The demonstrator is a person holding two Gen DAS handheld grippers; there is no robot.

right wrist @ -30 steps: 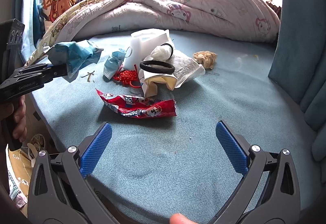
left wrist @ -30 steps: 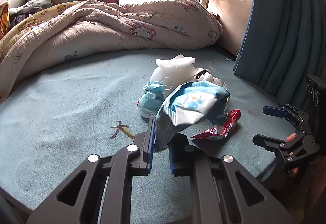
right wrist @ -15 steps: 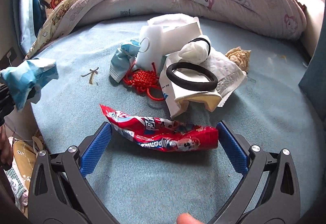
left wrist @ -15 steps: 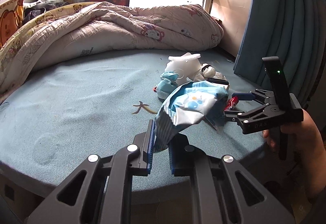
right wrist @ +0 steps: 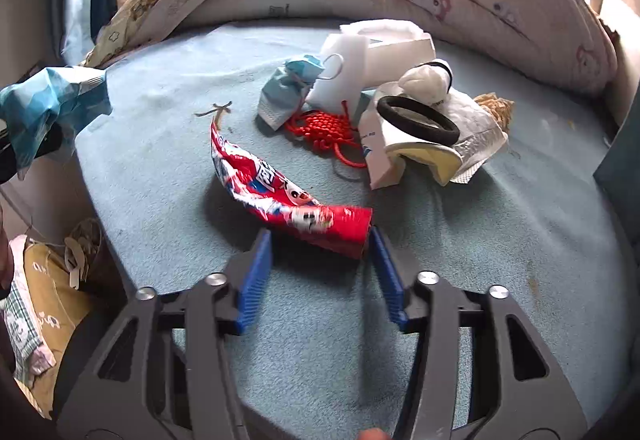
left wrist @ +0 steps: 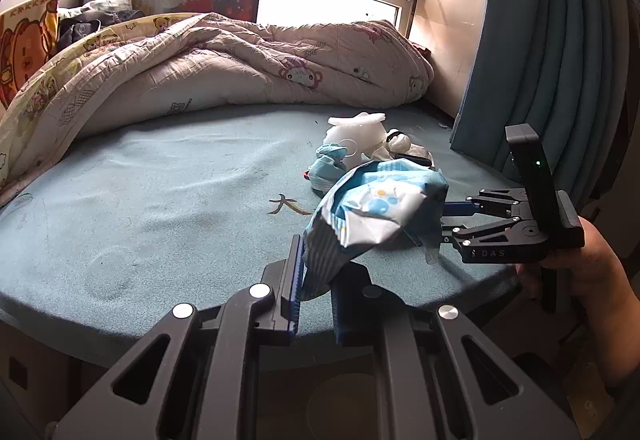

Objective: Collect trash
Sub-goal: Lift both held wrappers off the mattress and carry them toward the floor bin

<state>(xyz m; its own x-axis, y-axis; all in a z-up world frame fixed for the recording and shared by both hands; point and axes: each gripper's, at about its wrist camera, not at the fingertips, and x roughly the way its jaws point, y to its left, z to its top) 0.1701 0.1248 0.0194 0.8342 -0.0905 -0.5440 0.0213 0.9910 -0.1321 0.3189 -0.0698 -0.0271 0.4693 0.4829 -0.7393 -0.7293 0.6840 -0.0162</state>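
My left gripper (left wrist: pixel 316 260) is shut on a crumpled blue and white snack bag (left wrist: pixel 376 204) and holds it above the bed's near edge; the bag also shows at the left of the right wrist view (right wrist: pixel 44 108). My right gripper (right wrist: pixel 320 240) is half closed, its blue pads either side of the near end of a red snack wrapper (right wrist: pixel 280 196) lying on the blue bed sheet (right wrist: pixel 520 260). The wrapper's end sits between the pads, which do not clamp it. The right gripper shows in the left wrist view (left wrist: pixel 492 224).
A trash pile lies beyond: blue face mask (right wrist: pixel 288 88), white foam pieces (right wrist: pixel 380 48), red knotted cord (right wrist: pixel 324 128), black hair band (right wrist: pixel 416 120), white packet (right wrist: pixel 472 136), tissue ball (right wrist: pixel 424 80). A rumpled quilt (left wrist: pixel 240 68) fills the back. Blue curtain (left wrist: pixel 540 40) at right.
My right gripper has moved forward onto the red wrapper and narrowed around its near end, which has turned. My left gripper has drawn back toward the bed's edge with the bag.
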